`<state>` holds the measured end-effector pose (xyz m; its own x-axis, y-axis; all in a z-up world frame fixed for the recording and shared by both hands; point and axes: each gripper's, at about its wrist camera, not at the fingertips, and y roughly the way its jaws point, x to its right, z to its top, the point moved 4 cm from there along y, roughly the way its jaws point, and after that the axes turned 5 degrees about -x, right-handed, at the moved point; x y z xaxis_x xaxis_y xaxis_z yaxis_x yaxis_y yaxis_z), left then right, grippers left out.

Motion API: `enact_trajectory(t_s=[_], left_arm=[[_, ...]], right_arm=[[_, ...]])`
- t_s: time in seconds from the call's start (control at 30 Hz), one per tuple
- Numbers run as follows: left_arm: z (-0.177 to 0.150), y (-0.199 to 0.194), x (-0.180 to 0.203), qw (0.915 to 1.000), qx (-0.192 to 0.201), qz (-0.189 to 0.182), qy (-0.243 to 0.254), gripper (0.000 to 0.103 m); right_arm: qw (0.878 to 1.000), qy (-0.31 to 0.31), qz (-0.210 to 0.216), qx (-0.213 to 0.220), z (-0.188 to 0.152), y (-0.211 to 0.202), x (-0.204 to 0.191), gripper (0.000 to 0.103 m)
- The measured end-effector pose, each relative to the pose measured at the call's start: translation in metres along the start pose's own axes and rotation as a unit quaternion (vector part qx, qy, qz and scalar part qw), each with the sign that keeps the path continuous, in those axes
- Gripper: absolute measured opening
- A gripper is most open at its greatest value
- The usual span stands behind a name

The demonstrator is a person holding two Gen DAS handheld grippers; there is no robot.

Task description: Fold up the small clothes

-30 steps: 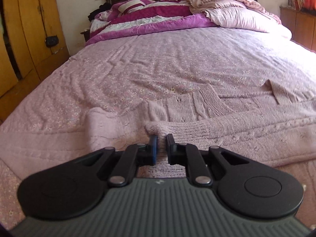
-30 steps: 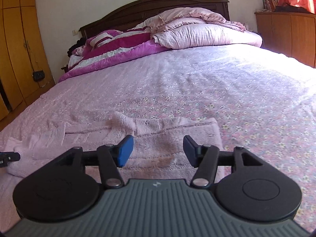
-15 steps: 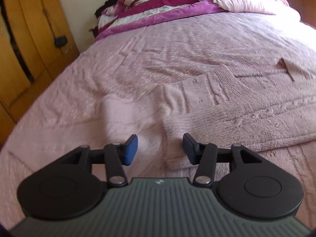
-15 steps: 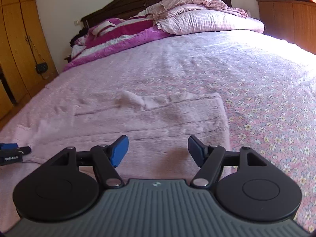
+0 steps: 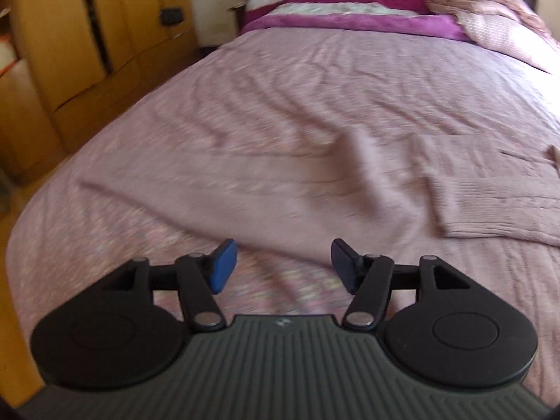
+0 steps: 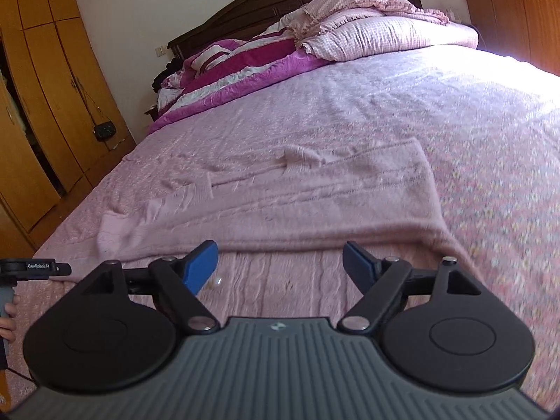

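A pale pink knitted sweater [image 6: 315,203] lies flat on the pink bedspread, with one sleeve folded across its body. In the left wrist view the sweater [image 5: 315,189] spreads ahead, and a ribbed cuff [image 5: 490,210] lies at the right. My left gripper [image 5: 281,266] is open and empty, just above the bed near the sweater's left end. My right gripper [image 6: 280,266] is open and empty, over the sweater's near edge. The left gripper also shows at the left edge of the right wrist view [image 6: 35,267].
A pink flowered bedspread [image 6: 490,147] covers the bed. Folded purple and white quilts [image 6: 238,70] and pink pillows [image 6: 385,28] are piled by the dark headboard. A wooden wardrobe [image 5: 52,52] stands to the left of the bed. A wooden cabinet [image 6: 518,17] stands at the right.
My left gripper was shut on the sweater's sleeve cuff, then opened and let it go, and has swung left. My right gripper stayed open and rose a little over the sweater.
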<state>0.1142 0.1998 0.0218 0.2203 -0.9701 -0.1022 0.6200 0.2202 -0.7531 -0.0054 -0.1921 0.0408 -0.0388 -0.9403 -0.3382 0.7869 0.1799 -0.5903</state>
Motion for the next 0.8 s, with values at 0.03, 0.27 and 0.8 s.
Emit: enact_trajectory(t_s=[0.03, 0.27, 0.8], left_arm=[[-0.002, -0.001, -0.009, 1.0, -0.002, 0.007, -0.005, 0.061], [-0.005, 0.0, -0.048, 0.9986, -0.004, 0.029, -0.044, 0.061], [-0.004, 0.049, -0.084, 0.9712, 0.004, -0.061, -0.23, 0.069]], right_arm=[[1.0, -0.003, 0.001, -0.005, -0.005, 0.0, -0.002, 0.084], [0.998, -0.02, -0.04, -0.042, -0.029, 0.007, 0.007, 0.084], [0.995, -0.037, -0.068, -0.055, -0.048, 0.023, 0.011, 0.092]])
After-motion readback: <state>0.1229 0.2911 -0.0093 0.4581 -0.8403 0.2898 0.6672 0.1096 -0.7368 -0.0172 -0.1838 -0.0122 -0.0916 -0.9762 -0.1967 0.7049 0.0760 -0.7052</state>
